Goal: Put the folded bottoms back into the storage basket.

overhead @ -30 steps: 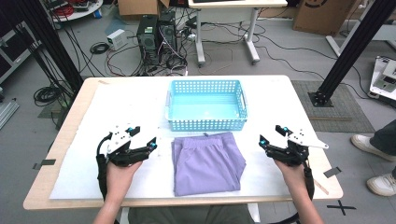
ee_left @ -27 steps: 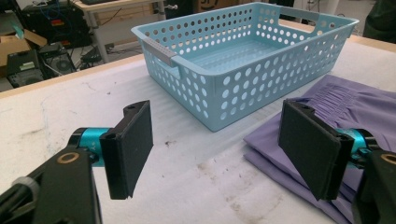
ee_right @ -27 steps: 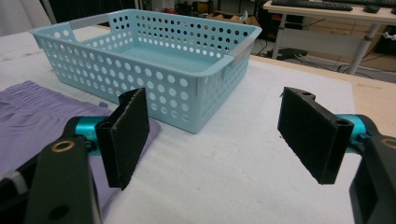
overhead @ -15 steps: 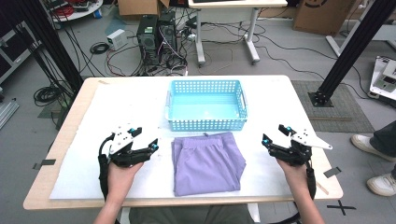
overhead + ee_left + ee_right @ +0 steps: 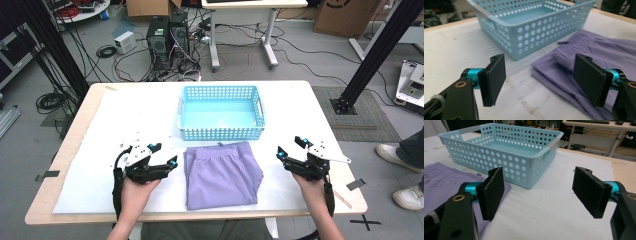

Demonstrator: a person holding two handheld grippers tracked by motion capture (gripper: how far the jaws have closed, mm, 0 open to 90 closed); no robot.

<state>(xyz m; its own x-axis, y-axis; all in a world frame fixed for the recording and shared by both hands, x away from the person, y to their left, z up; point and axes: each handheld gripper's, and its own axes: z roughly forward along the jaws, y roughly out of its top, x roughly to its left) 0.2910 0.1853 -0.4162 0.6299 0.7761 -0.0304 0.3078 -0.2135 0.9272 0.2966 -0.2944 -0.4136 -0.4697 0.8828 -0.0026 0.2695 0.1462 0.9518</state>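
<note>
A folded purple garment [image 5: 222, 172] lies on the white table cover, just in front of an empty light-blue perforated basket [image 5: 221, 132]. My left gripper [image 5: 165, 154] hovers left of the garment, open, with nothing between its pads. In the left gripper view the left gripper [image 5: 540, 77] faces the garment's [image 5: 599, 52] left edge and the basket's [image 5: 536, 32] corner. My right gripper [image 5: 291, 146] is to the right of the garment, open and empty. In the right gripper view the right gripper [image 5: 539, 192] faces the basket [image 5: 499, 157], and the garment [image 5: 439, 182] lies at the left.
The table [image 5: 320, 107] has bare white cover on both sides of the basket and behind each gripper. Past the far edge stand computer towers [image 5: 170, 37], floor cables and a desk. A person's shoes [image 5: 400, 155] are on the floor at the right.
The left gripper has edged slightly right, toward the garment. The right gripper, the garment and the basket have stayed where they were.
</note>
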